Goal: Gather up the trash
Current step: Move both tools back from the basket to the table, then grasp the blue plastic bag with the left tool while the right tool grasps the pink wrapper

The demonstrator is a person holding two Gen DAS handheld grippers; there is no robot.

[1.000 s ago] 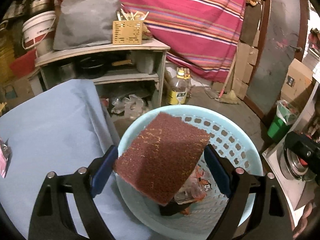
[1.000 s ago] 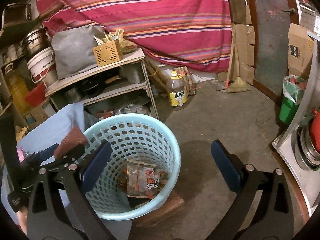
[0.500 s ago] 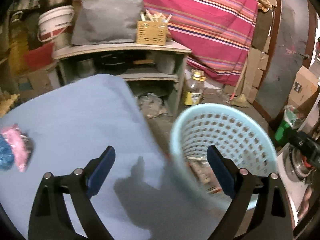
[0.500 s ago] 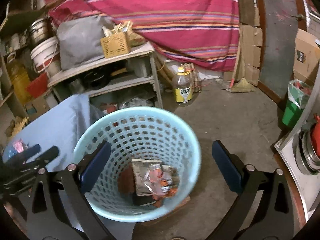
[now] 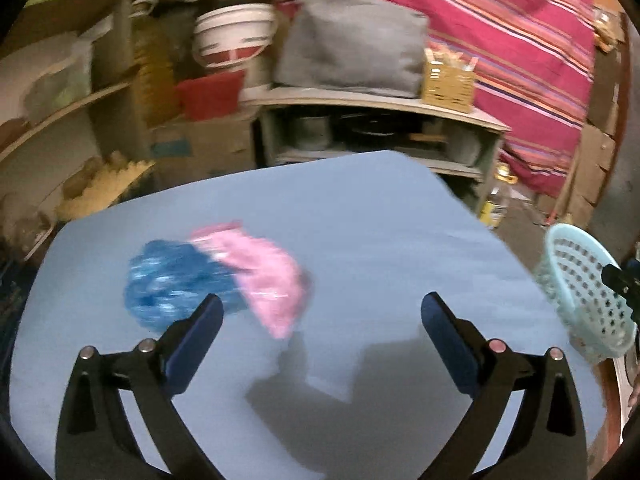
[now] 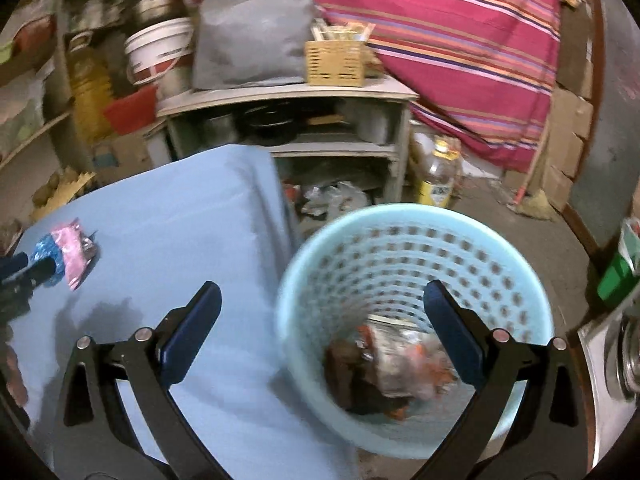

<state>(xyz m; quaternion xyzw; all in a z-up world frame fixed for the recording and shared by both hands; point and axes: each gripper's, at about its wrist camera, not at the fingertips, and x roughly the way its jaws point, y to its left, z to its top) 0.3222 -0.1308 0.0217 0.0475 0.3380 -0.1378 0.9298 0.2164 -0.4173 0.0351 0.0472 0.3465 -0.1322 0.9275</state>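
Note:
A pink wrapper [image 5: 266, 272] and a blue wrapper [image 5: 172, 284] lie together on the blue table [image 5: 360, 240]. My left gripper [image 5: 320, 332] is open and empty, just short of them. They also show small in the right wrist view, pink [image 6: 74, 250] and blue [image 6: 46, 256]. My right gripper [image 6: 320, 332] is open and empty above the edge between table [image 6: 160, 232] and light blue basket [image 6: 400, 240]. The basket holds a brown scouring pad [image 6: 344, 364] and crumpled wrappers [image 6: 404, 356]. The basket shows at the right edge of the left wrist view [image 5: 580, 280].
A grey shelf unit [image 6: 288, 96] with a grey bag [image 6: 252, 40] and a wicker box [image 6: 336, 62] stands behind the table. An oil bottle [image 6: 438, 176] stands on the floor. A striped cloth [image 6: 460, 32] hangs behind. A green bin [image 6: 616, 276] is at right.
My left gripper let the brown pad fall into the basket, then swung left over the table toward the wrappers. My right gripper drifted left.

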